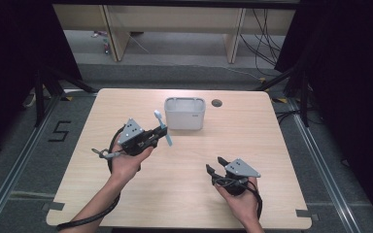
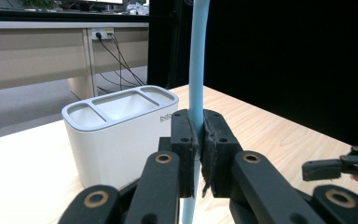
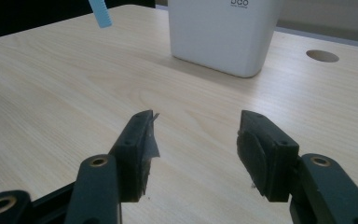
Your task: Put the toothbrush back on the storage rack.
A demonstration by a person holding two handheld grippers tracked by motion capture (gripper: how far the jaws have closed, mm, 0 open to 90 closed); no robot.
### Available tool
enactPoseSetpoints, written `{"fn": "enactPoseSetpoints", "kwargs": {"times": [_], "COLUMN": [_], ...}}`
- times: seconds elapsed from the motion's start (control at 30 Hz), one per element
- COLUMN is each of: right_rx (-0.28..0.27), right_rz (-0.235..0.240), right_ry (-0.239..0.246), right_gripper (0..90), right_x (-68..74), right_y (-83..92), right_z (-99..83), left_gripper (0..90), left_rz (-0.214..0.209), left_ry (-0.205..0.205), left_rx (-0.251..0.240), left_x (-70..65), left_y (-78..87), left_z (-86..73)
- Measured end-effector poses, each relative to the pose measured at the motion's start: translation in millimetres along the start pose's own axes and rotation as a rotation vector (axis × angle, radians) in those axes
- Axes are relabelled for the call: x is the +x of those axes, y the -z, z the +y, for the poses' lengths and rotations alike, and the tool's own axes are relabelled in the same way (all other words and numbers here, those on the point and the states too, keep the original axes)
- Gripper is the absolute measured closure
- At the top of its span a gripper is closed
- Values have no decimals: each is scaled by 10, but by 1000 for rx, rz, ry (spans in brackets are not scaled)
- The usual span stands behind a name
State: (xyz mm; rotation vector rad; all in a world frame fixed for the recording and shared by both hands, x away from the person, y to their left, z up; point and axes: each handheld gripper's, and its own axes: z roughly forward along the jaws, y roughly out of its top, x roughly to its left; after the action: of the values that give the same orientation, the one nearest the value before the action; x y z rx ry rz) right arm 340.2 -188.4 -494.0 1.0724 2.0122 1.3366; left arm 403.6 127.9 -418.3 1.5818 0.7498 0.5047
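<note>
A light blue toothbrush (image 1: 163,128) stands upright in my left gripper (image 1: 156,136), which is shut on its handle (image 2: 197,70) just left of the white holder (image 1: 185,113). The brush head points up in the high view. In the left gripper view the holder (image 2: 116,130) has three open compartments on top and sits close behind the jaws. My right gripper (image 1: 214,165) rests low near the table's front right, jaws wide apart with nothing between them (image 3: 196,140). The holder (image 3: 223,32) stands ahead of it, and the toothbrush's lower end (image 3: 100,14) hangs at the upper left.
The light wooden table (image 1: 184,165) has a round cable hole (image 1: 217,103) right of the holder. Beyond its far edge are desk legs and loose cables on a grey floor. Dark curtains flank both sides.
</note>
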Motion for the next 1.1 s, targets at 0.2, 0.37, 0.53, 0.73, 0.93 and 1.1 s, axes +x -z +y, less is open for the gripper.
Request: {"fn": "enactPoseSetpoints", "kwargs": {"times": [0.2, 0.37, 0.53, 0.73, 0.93, 1.1], "right_rx": [-12, -11, -25, -26, -31, -10], "right_rz": [-18, -20, -32, -34, -39, -21], "right_ry": [10, -21, 14, 12, 14, -9], "right_gripper": [464, 462, 459, 457, 456, 457], "right_x": [-8, -5, -26, -34, -32, -10], "right_y": [10, 24, 36, 37, 29, 27], "right_z": [-31, -40, -49, -65, -76, -74], "left_gripper": [835, 835, 835, 835, 835, 835], "left_rz": [16, 23, 34, 53, 65, 76], "left_ry": [-9, -22, -41, -54, -67, -69], "left_rx": [-13, -38, -50, -58, -65, -70], "left_x": [45, 84, 110, 153, 210, 254], "left_y": [-42, -61, -101, -147, -170, -185], "left_z": [0, 44, 96, 148, 223, 258]}}
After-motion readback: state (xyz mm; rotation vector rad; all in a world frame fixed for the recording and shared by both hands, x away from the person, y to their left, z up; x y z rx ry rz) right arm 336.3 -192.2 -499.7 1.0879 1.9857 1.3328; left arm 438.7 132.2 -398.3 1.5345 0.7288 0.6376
